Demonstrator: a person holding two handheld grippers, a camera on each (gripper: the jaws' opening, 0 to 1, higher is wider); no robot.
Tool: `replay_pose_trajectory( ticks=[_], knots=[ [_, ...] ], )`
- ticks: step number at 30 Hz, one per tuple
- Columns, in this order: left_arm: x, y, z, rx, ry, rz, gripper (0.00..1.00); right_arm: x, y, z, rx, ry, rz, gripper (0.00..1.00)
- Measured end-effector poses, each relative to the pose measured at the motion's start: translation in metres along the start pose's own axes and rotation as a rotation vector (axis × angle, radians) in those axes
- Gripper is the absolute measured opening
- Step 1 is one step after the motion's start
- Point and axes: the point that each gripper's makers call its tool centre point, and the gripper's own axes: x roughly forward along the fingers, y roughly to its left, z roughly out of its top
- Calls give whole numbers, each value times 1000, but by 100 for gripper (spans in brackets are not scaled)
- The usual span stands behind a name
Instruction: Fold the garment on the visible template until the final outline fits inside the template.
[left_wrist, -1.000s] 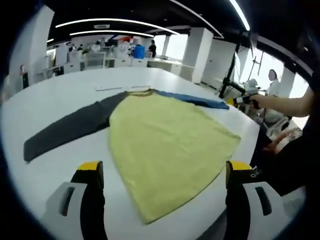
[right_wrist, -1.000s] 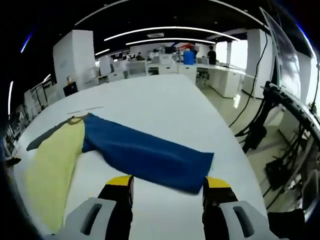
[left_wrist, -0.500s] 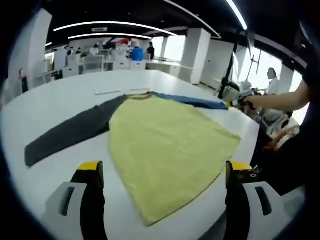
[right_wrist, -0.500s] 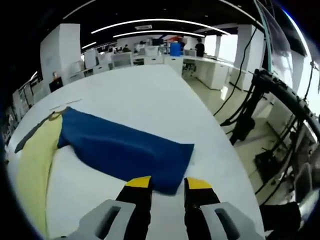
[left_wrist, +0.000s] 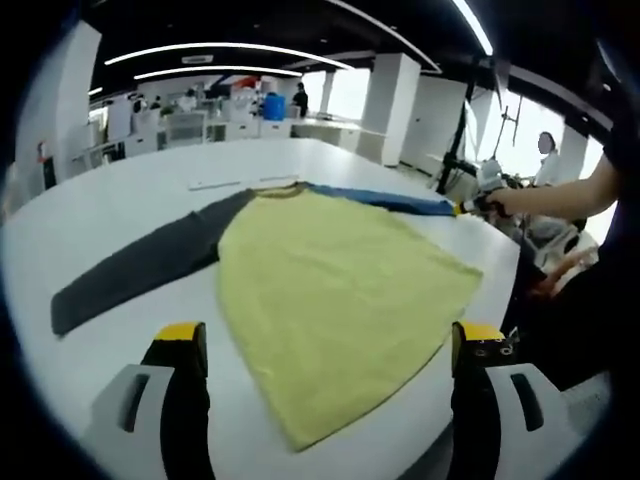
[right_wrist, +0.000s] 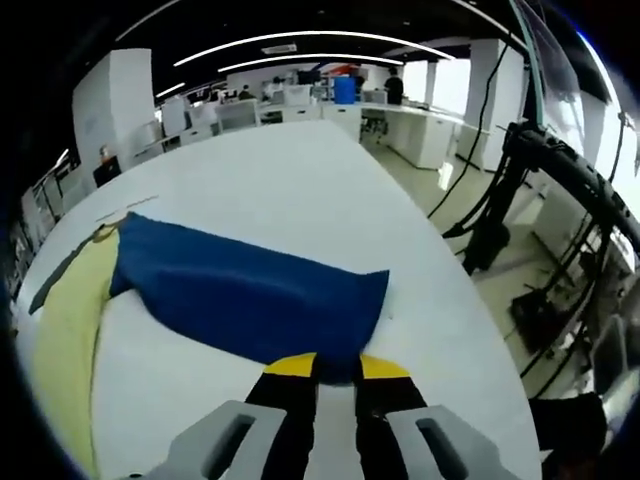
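A long-sleeved garment lies flat on the white table (left_wrist: 130, 190). Its yellow body (left_wrist: 330, 280) spreads in the left gripper view, with a dark grey sleeve (left_wrist: 140, 265) reaching left and a blue sleeve (left_wrist: 385, 200) reaching right. My left gripper (left_wrist: 325, 365) hovers open over the yellow hem, touching nothing. In the right gripper view the blue sleeve (right_wrist: 240, 295) lies across the table, and my right gripper (right_wrist: 335, 368) is shut on its cuff edge. The right gripper (left_wrist: 478, 202) also shows at the sleeve's far end in the left gripper view, held by a hand.
Thin template lines (left_wrist: 235, 181) mark the table beyond the collar. The table's right edge (right_wrist: 450, 290) drops to the floor, where a stand with black cables (right_wrist: 560, 200) rises. Desks and people fill the office behind. A person's arm (left_wrist: 560, 200) reaches in.
My right gripper has moved forward onto the blue sleeve's cuff and its jaws have closed from wide open to shut on it. The left gripper has stayed put.
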Motion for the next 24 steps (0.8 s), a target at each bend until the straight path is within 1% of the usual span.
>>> replay_pose_trajectory(
  ticks=[2, 4, 8, 11, 19, 24],
  knots=[
    [0, -1, 1, 5, -6, -1, 99, 1, -1, 0, -4, -4, -4, 6],
    [0, -1, 1, 10, -6, -4, 99, 1, 0, 0, -3, -4, 1, 1],
    [0, -2, 2, 14, -5, -12, 99, 1, 1, 1, -10, -3, 4, 0],
    [-1, -2, 2, 15, -9, -13, 99, -1, 2, 5, 6, -16, 6, 0],
    [0, -3, 3, 23, -9, -21, 99, -10, 16, 30, -4, -80, 37, 0],
    [0, -5, 3, 25, -11, -26, 99, -15, 33, 52, -18, -130, 77, 0]
  ],
)
